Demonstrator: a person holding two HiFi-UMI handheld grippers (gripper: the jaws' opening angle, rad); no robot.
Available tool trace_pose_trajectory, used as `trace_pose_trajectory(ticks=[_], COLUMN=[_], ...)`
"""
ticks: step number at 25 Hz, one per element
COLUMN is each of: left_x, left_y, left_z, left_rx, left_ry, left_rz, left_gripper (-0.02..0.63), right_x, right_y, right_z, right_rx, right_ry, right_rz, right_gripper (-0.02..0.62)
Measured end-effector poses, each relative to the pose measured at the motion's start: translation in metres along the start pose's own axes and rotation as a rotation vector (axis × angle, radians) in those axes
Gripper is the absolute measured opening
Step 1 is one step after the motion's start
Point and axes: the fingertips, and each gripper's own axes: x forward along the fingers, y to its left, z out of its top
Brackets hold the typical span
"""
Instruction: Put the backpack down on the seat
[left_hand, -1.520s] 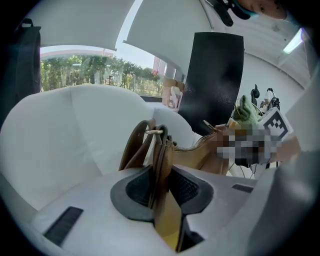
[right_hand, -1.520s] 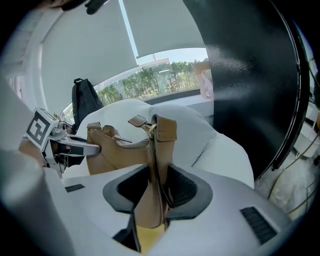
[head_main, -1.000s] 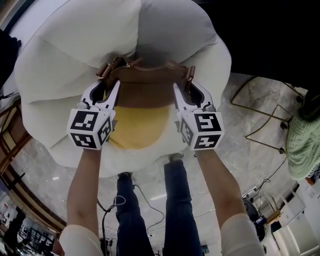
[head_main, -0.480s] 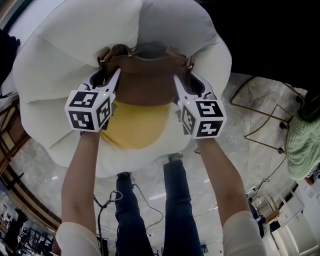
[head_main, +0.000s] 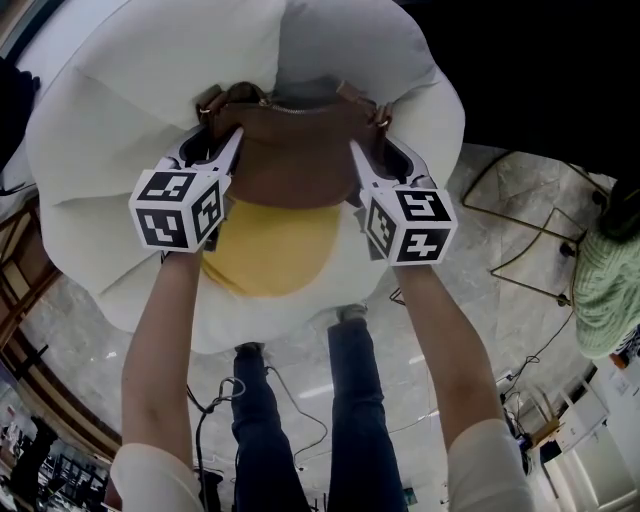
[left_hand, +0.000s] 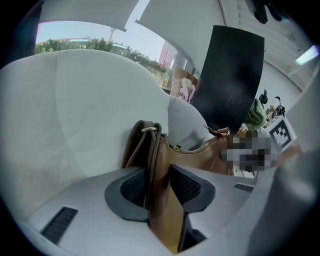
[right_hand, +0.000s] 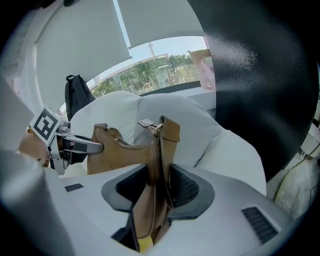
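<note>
The big white seat of puffy, petal-shaped cushions fills the upper half of the head view. The brown leather backpack, yellow on its lower front, now sits deeper in the hollow of the seat than it did a second ago, with its top edge close under the back cushions. It looks settled on the padding rather than hanging, so the put-down seems nearly done. The left gripper and right gripper flank the backpack's two upper corners. Both sets of jaws have just been opening. They stand partly apart, each with a fold of leather and strap between its ribbed pads, which appear to touch it lightly. I judge that the release has begun but is not finished.
</note>
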Motion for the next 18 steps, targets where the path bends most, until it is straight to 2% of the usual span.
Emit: trace_pose_trajectory(ticks=[6, 8, 10, 18], left_x=[-0.001, -0.001, -0.004, -0.019], left_y=[0.004, 0.004, 0.005, 0.005], left_z=[0.0, -0.005, -0.01, -0.019], left_rx=[-0.052, -0.059, -0.065, -0.076], left_ry=[-0.01, 0.002, 0.005, -0.012], left_rz=[0.012, 0.018, 0.031, 0.037], left_gripper=[0.154, 0.205, 0.225, 0.227], right_x=[-0.002, -0.004, -0.006, -0.016], right_y=[0.0, -0.001, -0.001, 0.001], right_z=[0.004, 0.005, 0.004, -0.001], right_rx=[-0.028, -0.025, -0.019, -0.011], right_ry=[-0.024, -0.029, -0.032, -0.028], right_rz=[-0.019, -0.033, -0.036, -0.03], right_gripper=[0.18, 0.207, 0.225, 0.242])
